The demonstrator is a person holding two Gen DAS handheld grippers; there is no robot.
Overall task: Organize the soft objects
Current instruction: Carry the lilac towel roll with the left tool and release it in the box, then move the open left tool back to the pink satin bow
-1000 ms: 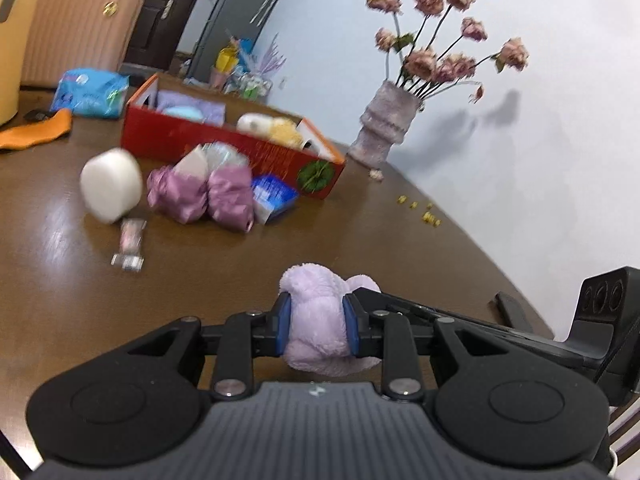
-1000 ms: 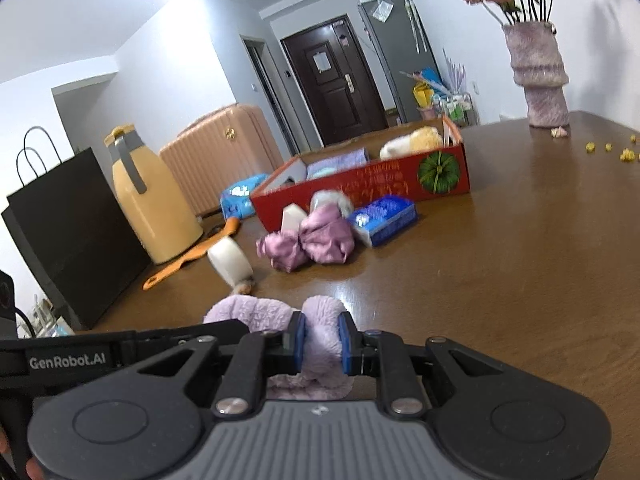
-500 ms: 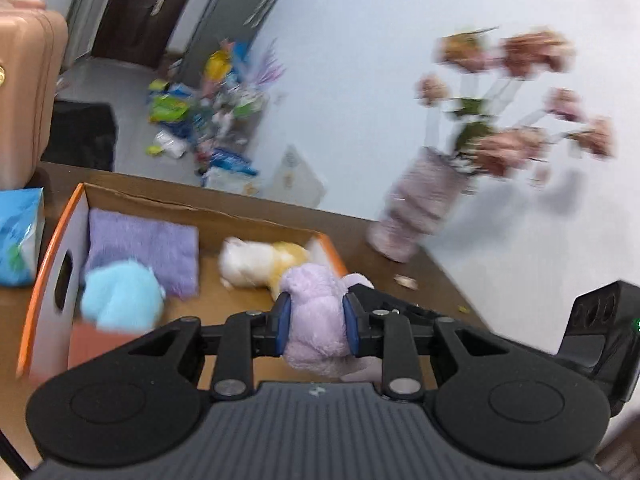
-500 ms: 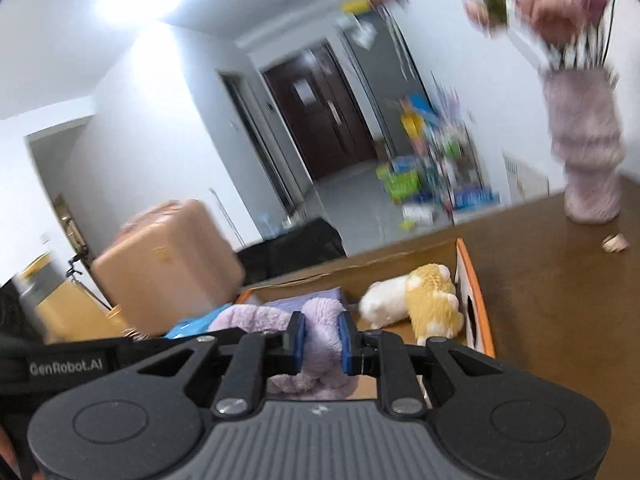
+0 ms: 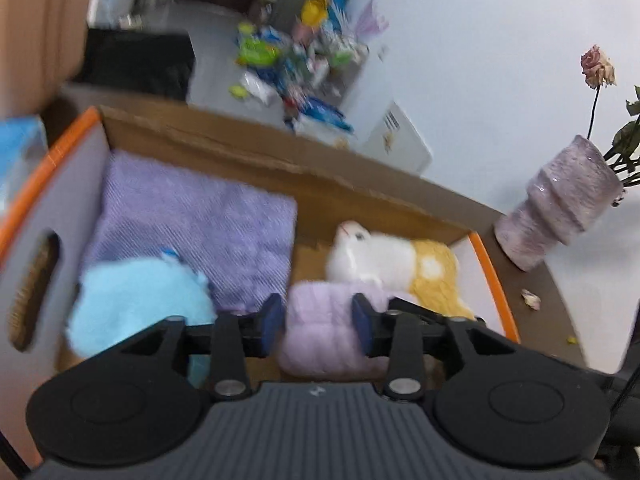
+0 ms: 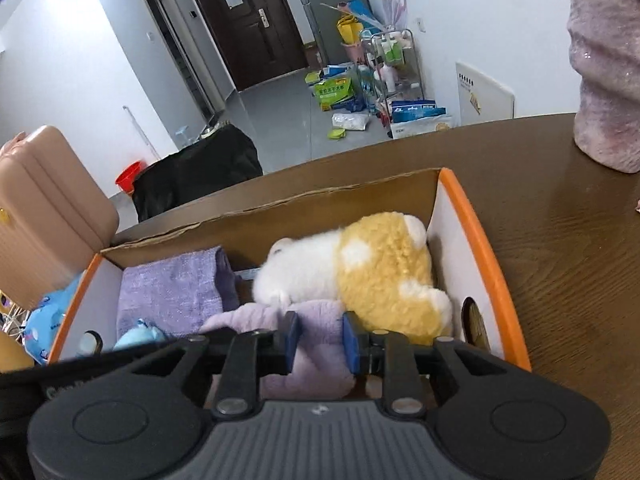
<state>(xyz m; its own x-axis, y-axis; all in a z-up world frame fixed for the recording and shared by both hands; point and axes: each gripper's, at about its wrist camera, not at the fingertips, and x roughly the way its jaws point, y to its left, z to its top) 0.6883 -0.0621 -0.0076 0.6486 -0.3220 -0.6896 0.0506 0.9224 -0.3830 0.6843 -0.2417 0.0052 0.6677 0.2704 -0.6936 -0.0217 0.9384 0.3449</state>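
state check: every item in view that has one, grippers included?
left gripper: jaws just opening, lilac plush between them
right gripper: jaws just opening, same plush between them
lilac plush: over the box, between both grippers
cardboard box: open-topped
purple towel: folded, in box
white-yellow plush: lying in box
blue plush: in box

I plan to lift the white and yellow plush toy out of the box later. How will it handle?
The white and yellow plush toy looks fluffy, so probably light and squashy. Lying slumped in the box, it likely flops rather than rolls.

towel (image 6: 172, 288) left in box (image 6: 472, 236), plush (image 6: 360, 268) right
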